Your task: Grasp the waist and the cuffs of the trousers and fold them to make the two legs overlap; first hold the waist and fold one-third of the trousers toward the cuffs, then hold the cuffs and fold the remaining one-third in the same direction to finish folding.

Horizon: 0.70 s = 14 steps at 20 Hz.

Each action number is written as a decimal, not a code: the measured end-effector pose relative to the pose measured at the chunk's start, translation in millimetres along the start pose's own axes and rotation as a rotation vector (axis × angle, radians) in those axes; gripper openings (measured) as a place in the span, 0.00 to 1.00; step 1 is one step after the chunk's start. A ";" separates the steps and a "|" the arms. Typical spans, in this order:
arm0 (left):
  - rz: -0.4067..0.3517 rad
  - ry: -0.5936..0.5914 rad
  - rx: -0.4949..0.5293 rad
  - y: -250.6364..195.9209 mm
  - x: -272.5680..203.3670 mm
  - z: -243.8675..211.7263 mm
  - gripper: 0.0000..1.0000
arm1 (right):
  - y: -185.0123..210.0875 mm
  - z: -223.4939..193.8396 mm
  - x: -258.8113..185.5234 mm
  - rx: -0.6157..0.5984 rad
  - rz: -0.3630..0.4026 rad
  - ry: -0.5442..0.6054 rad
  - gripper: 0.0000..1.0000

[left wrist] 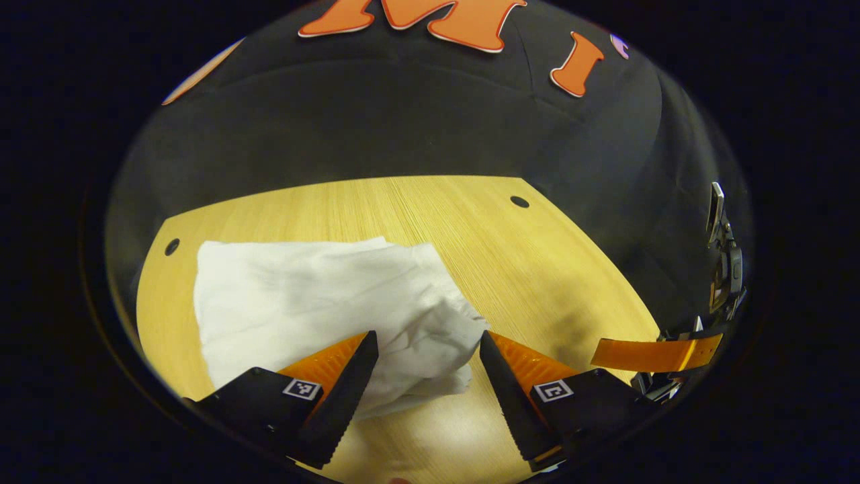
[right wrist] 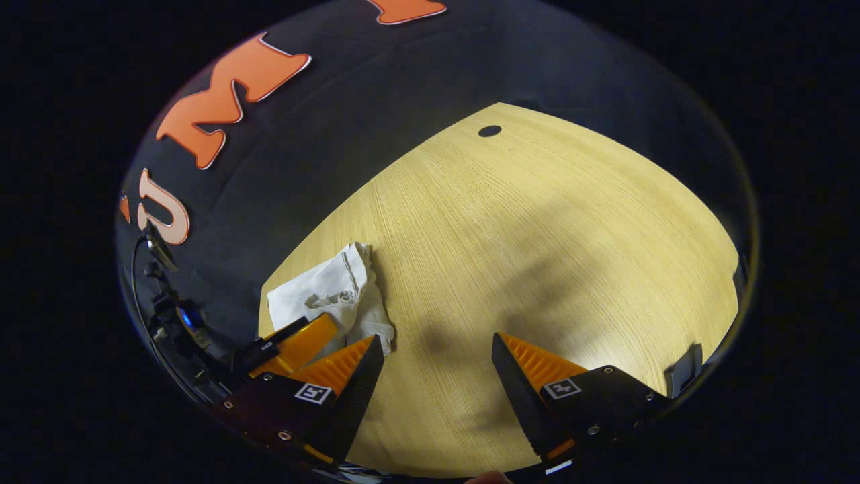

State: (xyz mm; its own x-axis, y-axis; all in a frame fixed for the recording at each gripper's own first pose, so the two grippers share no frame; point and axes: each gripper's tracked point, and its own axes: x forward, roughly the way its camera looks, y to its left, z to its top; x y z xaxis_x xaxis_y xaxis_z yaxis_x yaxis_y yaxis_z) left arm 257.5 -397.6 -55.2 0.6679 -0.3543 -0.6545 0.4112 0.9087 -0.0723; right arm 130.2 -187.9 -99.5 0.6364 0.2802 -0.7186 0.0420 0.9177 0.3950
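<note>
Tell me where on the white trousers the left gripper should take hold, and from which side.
Grip the bunched, wrinkled end of the white trousers, the end nearest the left gripper. Its fingers are open with that rumpled edge lying between them, so come in straight ahead and low over the table. The raised folds there probably give the fingers something to pinch; the far part lies flat. Which end this is, waist or cuffs, cannot be told.

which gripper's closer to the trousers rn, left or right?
Left. The left gripper is open right over the near edge of the white trousers, cloth showing between its fingers. The right gripper is open over bare table, with the trousers off to its left.
</note>
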 end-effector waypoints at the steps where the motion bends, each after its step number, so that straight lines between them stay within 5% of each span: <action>1: 0.021 -0.037 0.001 11.2 -11.7 11.1 0.99 | 5.4 6.1 -0.7 -0.020 0.003 -0.013 0.98; 5: 0.124 -0.195 -0.035 57.2 -67.7 63.5 0.96 | 27.7 34.0 -9.1 -0.152 -0.002 -0.084 0.98; 10: 0.316 -0.417 0.005 82.0 -136.4 71.7 0.99 | 71.8 82.3 -27.9 -0.384 0.013 -0.268 0.98; 14: 0.394 -0.533 -0.034 79.5 -126.6 69.4 0.98 | 124.9 105.1 -57.3 -0.485 0.121 -0.415 0.98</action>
State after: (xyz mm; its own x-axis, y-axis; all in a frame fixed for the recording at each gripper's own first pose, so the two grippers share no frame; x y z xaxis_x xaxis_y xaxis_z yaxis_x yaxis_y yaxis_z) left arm 248.7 -295.9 74.2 0.9835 -0.0468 -0.1750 0.0594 0.9960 0.0673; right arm 179.8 -118.9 51.2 0.8634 0.3470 -0.3663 -0.3397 0.9365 0.0865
